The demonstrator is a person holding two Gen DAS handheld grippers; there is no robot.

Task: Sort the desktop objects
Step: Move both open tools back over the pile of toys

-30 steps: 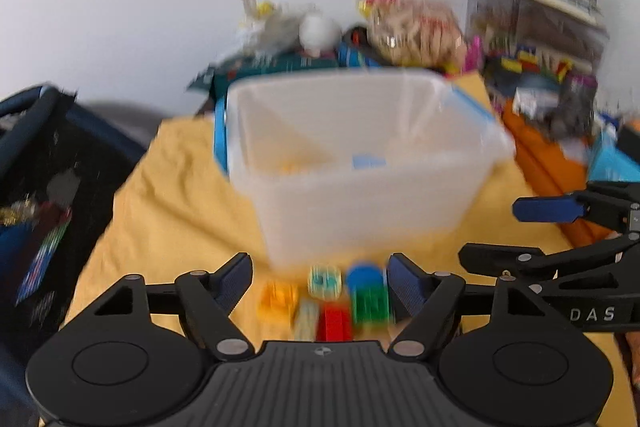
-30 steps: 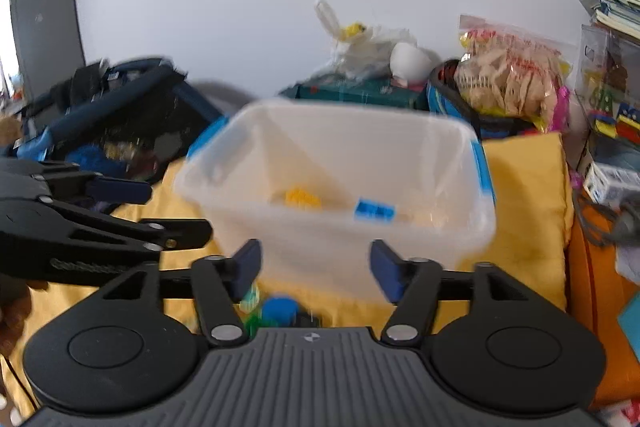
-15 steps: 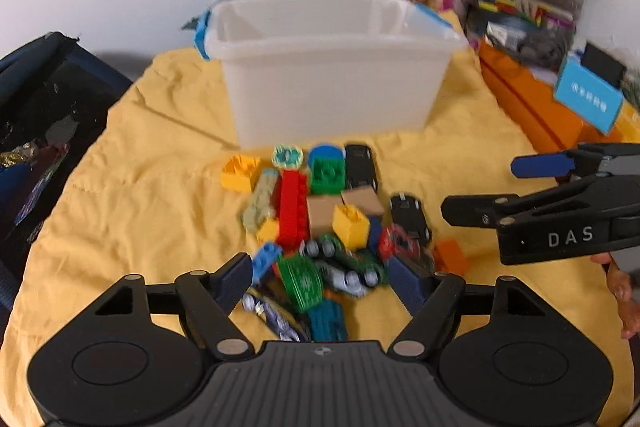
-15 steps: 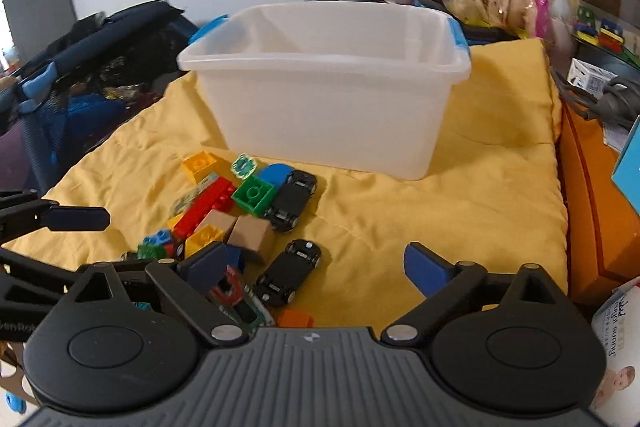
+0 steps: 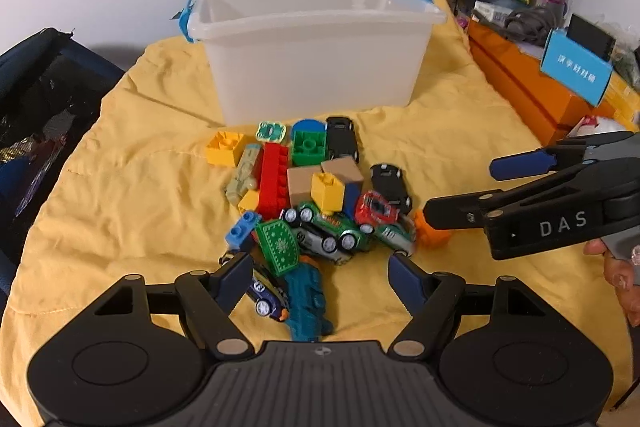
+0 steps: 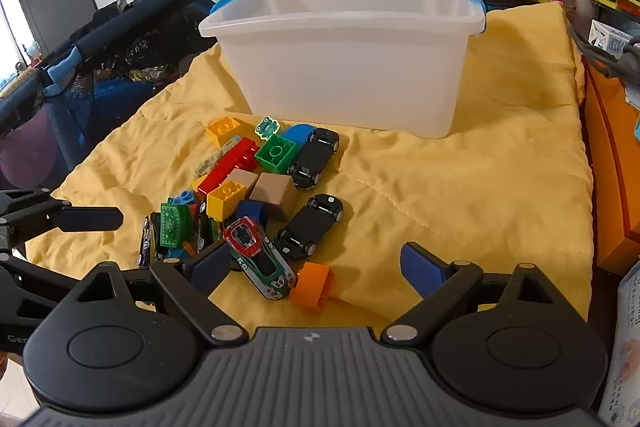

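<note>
I hold both hand-held grippers, left [image 5: 318, 279] and right [image 6: 314, 271], spread wide and empty over the toy pile [image 5: 316, 203] before the white bin [image 5: 316, 47]; the right's jaws have just been opening.

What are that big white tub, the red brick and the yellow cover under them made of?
White tub: likely plastic, translucent and smooth, with a moulded rim.
Red brick: likely hard plastic, glossy, with moulded studs.
Yellow cover: fabric, matte; its wrinkles and stitched seams suggest a quilted cloth.
</note>
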